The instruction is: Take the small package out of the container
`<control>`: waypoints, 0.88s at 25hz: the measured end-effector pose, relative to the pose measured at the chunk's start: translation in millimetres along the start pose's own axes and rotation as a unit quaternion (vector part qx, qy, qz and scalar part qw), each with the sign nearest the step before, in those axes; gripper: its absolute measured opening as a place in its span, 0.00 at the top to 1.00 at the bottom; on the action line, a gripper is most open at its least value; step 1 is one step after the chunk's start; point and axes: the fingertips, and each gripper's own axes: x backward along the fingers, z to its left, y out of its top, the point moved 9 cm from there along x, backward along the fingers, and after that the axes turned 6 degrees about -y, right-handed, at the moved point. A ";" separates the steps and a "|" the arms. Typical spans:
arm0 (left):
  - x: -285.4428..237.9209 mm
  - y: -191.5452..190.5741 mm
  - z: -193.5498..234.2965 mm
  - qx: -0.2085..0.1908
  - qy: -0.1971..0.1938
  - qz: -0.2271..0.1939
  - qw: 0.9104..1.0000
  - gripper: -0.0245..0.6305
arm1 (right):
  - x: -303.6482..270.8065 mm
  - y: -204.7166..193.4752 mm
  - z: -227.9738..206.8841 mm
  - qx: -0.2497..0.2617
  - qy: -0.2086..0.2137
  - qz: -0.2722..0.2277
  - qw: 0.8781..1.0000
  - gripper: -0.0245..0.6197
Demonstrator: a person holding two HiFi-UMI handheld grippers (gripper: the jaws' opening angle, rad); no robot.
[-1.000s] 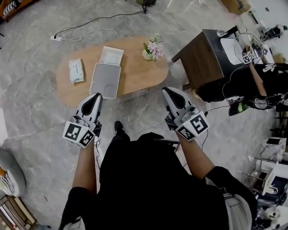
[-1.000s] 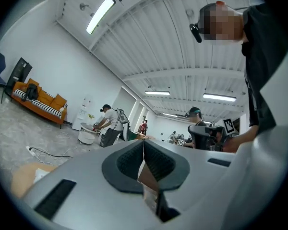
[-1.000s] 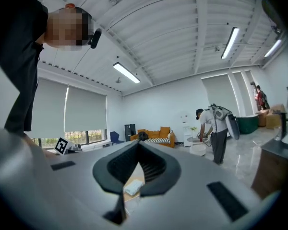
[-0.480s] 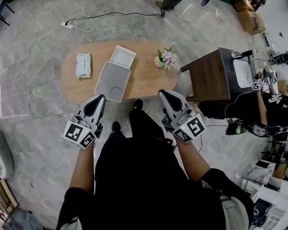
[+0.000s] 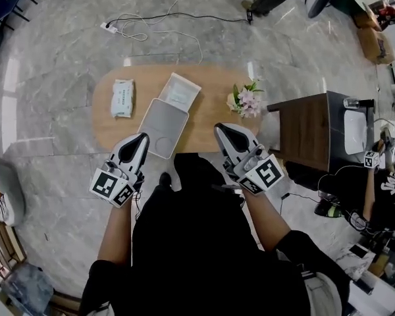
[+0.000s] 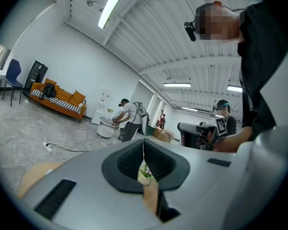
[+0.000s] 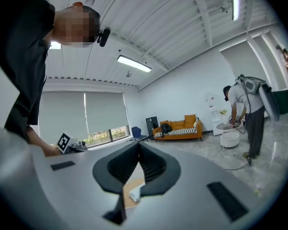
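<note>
Head view is showing both tongs hanging short of the table point(image 5: 210, 107), so the task is, as I am judging it, sitting at its very start. The left tongs point(image 5: 142, 137) are pointing at the table's near edge with jaws pressed together on nothing. The right tongs point(image 5: 218, 128) are doing the same, jaws together and empty. Just ahead of the left tongs a flat grey panel point(image 5: 163, 127), perhaps a lid, is lying. Beyond it the open white container point(image 5: 180, 92) is showing something pale inside, too small to name. A small package point(image 5: 122, 97) is lying ahead and to the left of the left tongs, apart from the container; I cannot tell whether it is the one meant. Reaching, opening a pair of jaws, gripping and lifting out are all waiting to be done.
</note>
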 end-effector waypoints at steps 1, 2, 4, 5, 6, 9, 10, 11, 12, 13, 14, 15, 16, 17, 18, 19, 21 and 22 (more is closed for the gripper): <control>-11.0 2.6 4.3 -0.001 0.007 0.005 1.000 0.94 | -9.9 0.7 -13.8 0.000 0.011 0.002 1.000 0.95; -21.4 5.1 8.6 0.000 0.014 0.010 1.000 0.94 | -19.5 0.7 -26.9 0.000 0.023 0.005 1.000 0.95; -40.1 9.6 15.9 0.000 0.029 0.015 0.999 0.94 | -36.9 -2.2 -51.3 0.002 0.047 0.013 0.999 0.95; -47.9 11.7 18.8 -0.001 0.036 0.016 0.999 0.94 | -45.0 -5.2 -62.7 0.003 0.059 0.020 0.998 0.94; -54.3 13.7 21.5 -0.002 0.045 0.018 0.999 0.94 | -53.0 -9.2 -73.6 0.003 0.070 0.028 0.997 0.94; -63.6 15.8 28.7 -0.004 0.078 0.028 0.997 0.94 | -77.6 -23.8 -102.2 -0.001 0.101 0.045 0.994 0.94; -65.3 14.6 31.5 -0.003 0.089 0.033 0.996 0.94 | -85.0 -28.9 -110.8 -0.001 0.108 0.048 0.993 0.94; -67.5 12.6 34.6 -0.001 0.098 0.037 0.995 0.94 | -91.4 -34.1 -119.3 0.001 0.114 0.052 0.992 0.94; -69.8 10.0 37.7 0.000 0.105 0.040 0.994 0.94 | -96.6 -39.5 -127.4 0.006 0.118 0.056 0.991 0.94; -71.6 7.1 40.8 0.002 0.112 0.043 0.993 0.94 | -100.9 -45.0 -134.6 0.012 0.121 0.062 0.991 0.94; -73.0 4.4 44.0 0.005 0.117 0.046 0.992 0.94 | -104.8 -50.8 -141.0 0.018 0.123 0.069 0.990 0.94; -74.3 2.1 48.0 0.006 0.121 0.049 0.991 0.94 | -109.0 -56.8 -146.8 0.023 0.125 0.076 0.989 0.93; -76.2 0.1 53.3 0.007 0.124 0.051 0.991 0.94 | -114.1 -62.9 -152.3 0.027 0.127 0.083 0.988 0.92; -78.7 -1.9 60.0 0.007 0.125 0.052 0.991 0.94 | -120.2 -69.0 -157.2 0.033 0.128 0.090 0.987 0.91; -81.6 -4.3 67.7 0.006 0.124 0.052 0.991 0.94 | -127.0 -74.9 -161.1 0.041 0.128 0.097 0.986 0.90; -84.5 -7.3 75.9 0.005 0.120 0.052 0.991 0.94 | -133.8 -80.4 -163.7 0.050 0.127 0.105 0.985 0.88; -89.2 -15.8 92.2 0.004 0.107 0.054 0.993 0.94 | -143.8 -93.5 -166.0 0.065 0.125 0.124 0.982 0.84; -90.7 -20.9 100.7 0.005 0.101 0.056 0.993 0.94 | -147.1 -102.5 -166.2 0.071 0.126 0.132 0.981 0.83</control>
